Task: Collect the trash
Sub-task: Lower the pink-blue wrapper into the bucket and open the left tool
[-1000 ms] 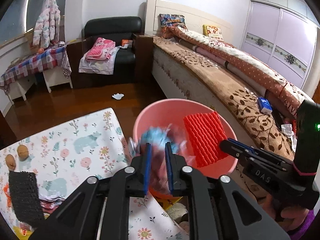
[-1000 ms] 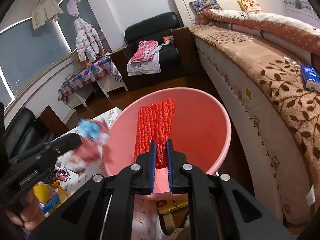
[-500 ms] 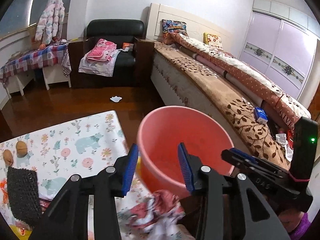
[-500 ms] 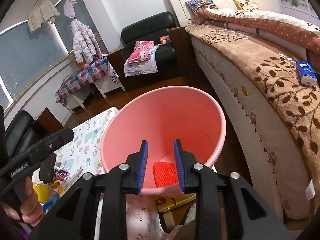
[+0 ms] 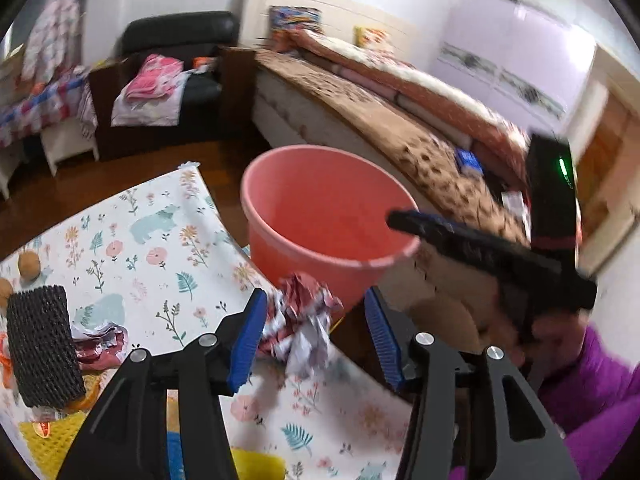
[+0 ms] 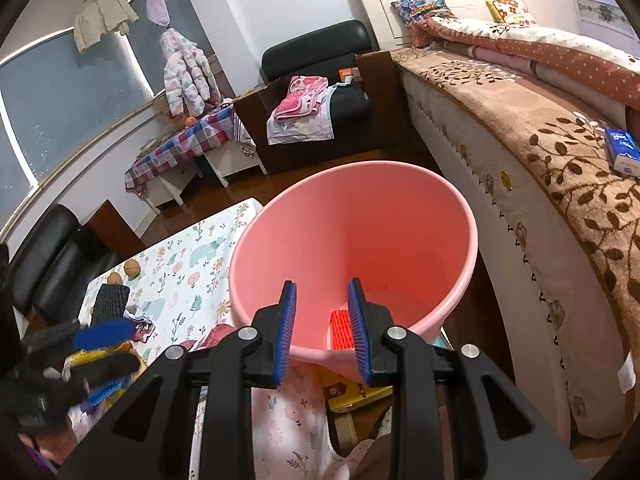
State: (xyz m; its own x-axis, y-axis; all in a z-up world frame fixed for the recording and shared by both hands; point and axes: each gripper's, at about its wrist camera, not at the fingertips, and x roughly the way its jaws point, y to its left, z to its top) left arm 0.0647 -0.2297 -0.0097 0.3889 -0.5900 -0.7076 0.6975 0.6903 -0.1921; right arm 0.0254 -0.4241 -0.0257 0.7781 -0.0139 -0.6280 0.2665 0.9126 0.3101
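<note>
A pink bucket (image 5: 320,216) stands beside the floral table; it also fills the right wrist view (image 6: 360,240). A red foam net (image 6: 341,334) lies at its bottom. My left gripper (image 5: 316,336) is open above a crumpled red-and-white wrapper (image 5: 298,320) that lies at the table edge, outside the bucket. My right gripper (image 6: 322,330) is open and empty over the bucket's near rim. It shows in the left wrist view (image 5: 480,248), to the right of the bucket.
On the floral tablecloth (image 5: 132,240) lie a black foam net (image 5: 40,344), more wrappers (image 5: 100,344), yellow netting (image 5: 52,436) and two small brown balls (image 5: 28,264). A bed (image 6: 540,140) runs along the right. A black armchair (image 6: 320,92) stands behind.
Both grippers opened. The red foam net fell from the right gripper into the bucket. The crumpled wrapper left the left gripper and landed on the table edge; the left gripper drew back.
</note>
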